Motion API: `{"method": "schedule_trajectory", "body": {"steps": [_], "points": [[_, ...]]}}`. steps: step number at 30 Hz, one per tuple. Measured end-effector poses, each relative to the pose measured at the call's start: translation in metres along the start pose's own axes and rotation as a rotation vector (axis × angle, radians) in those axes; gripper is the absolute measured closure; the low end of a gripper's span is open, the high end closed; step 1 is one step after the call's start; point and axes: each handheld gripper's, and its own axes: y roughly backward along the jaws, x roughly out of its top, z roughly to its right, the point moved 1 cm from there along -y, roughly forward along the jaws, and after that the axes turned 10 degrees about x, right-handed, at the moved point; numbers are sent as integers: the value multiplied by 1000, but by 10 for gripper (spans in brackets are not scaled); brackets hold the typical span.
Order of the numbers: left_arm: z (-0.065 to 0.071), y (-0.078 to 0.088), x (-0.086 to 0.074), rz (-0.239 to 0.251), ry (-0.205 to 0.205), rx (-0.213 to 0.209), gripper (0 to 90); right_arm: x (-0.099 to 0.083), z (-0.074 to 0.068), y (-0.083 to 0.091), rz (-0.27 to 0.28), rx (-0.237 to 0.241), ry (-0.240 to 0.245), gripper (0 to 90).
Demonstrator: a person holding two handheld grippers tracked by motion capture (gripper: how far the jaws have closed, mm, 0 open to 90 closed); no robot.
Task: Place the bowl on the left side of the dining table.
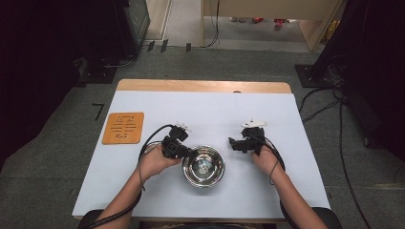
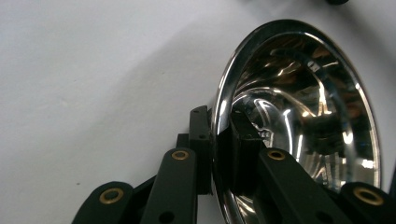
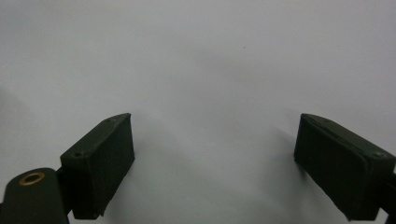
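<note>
Steel bowl (image 1: 203, 166) sits on the white bench (image 1: 143, 191), near the person's edge, roughly mid-width. Left tongs (image 1: 190, 153) are closed on the bowl's left rim: in the left gripper view one jaw sits outside the wall, the other inside, w/ the bowl rim (image 2: 218, 116) pinched between them. Bowl looks empty; just reflections inside.

Right tongs (image 1: 233, 143) hang just beside the bowl's right side, not touching it. In the right gripper view the jaws stand wide apart, nothing between them, just bare bench below.

Orange mat (image 1: 123, 127) lies well apart, toward the bench's left side.

Step in hand, as I read it: the rim grip is made; bowl hasn't left the bench yet, judging by how flat it sits in the high view.

Next move prob. a lift or drag of the bowl. A one-sided rim pinch on slick steel could let it tip or slip, so keep the lift level & slow. Right tongs could take the opposite rim for support; approach needs to come in over the edge, one jaw inside, one out.
</note>
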Motion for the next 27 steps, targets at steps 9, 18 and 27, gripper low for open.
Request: {"method": "schedule_trajectory", "body": {"steps": [9, 18, 27], "points": [[-2, 1, 1, -10, 44, -33, 846, 0, 0, 0, 0, 0, 0, 117], [-5, 4, 2, -16, 63, -20, 847, 0, 0, 0, 0, 0, 0, 117], [-8, 7, 2, -8, 86, -32, 848, 0, 0, 0, 1, 0, 2, 117]]}}
